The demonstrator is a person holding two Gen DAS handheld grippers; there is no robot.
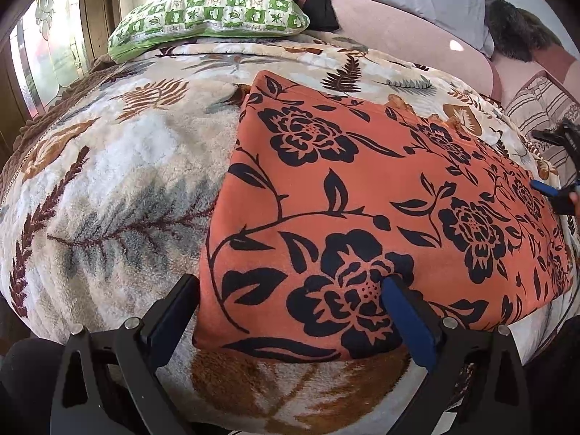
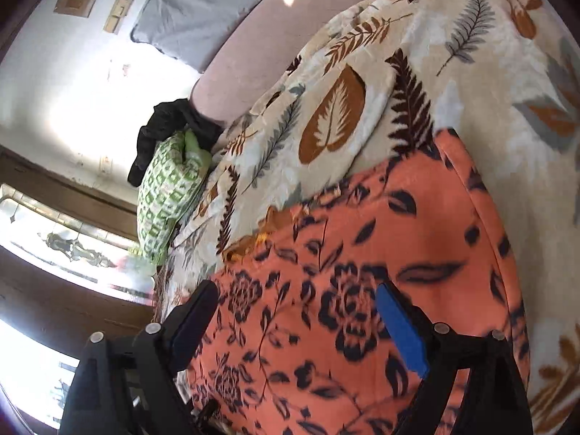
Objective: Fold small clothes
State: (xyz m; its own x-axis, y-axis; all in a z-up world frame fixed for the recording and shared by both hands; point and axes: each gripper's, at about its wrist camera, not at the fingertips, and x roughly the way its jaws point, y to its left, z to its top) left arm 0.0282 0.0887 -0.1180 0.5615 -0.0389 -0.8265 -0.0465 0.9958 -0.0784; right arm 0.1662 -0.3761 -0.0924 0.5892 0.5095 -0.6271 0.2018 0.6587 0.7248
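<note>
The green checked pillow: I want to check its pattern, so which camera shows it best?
The left wrist view. There the green checked pillow lies sharp and nearly whole at the far end of the leaf-print blanket, its top face turned toward the camera. In the right wrist view the pillow is smaller, seen edge-on, and partly under a black garment.

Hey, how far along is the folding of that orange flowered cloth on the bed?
Done: the orange flowered cloth lies flat on the leaf-print blanket as a neat rectangle with straight edges, so it looks at least partly folded. In hand: nothing; the left claw and right claw are open above it. Left: probably another fold.
</note>
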